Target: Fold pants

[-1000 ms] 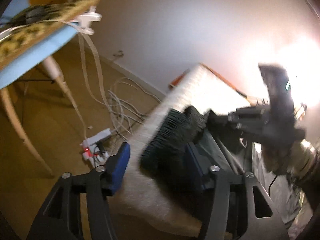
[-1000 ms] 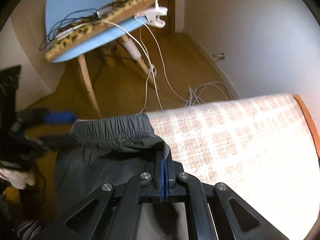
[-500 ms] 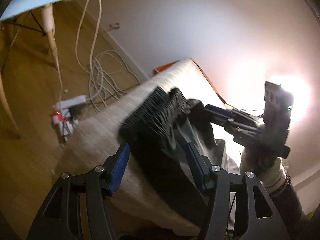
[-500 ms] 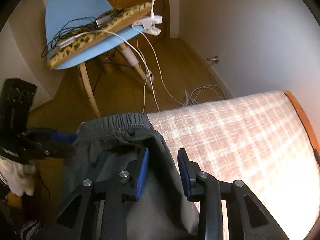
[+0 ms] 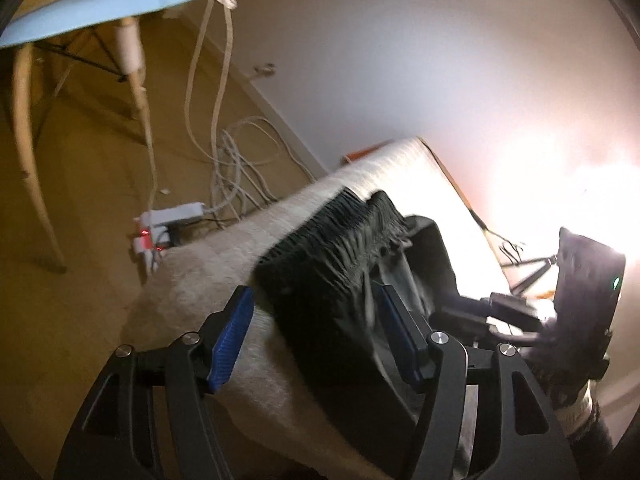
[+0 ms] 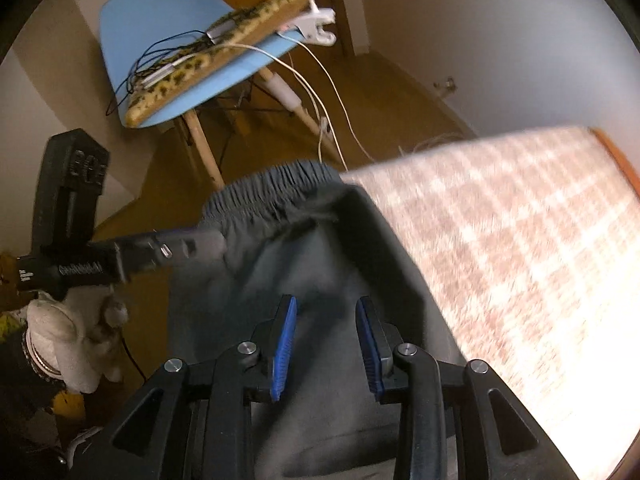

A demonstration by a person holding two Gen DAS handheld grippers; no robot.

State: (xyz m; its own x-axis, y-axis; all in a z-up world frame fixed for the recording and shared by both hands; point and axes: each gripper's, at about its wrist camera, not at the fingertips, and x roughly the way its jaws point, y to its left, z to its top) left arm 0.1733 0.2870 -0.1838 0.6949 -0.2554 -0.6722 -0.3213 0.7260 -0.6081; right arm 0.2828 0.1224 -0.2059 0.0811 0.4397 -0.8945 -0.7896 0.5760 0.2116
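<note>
Blue chair (image 6: 160, 20) with cables stands on the floor at left; left gripper (image 5: 316, 336) wide open, gripping nothing, straddling the dark pants (image 5: 340, 272) lying on the checked cloth (image 6: 520, 260); right gripper (image 6: 326, 340) parted, empty, over pants.

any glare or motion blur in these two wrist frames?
Left wrist: strong glare blows out the right side beside the dark grey elastic-waist pants, whose waistband is smeared. Right wrist: no glare; the checked beige cloth surface is streaked with motion blur.
</note>
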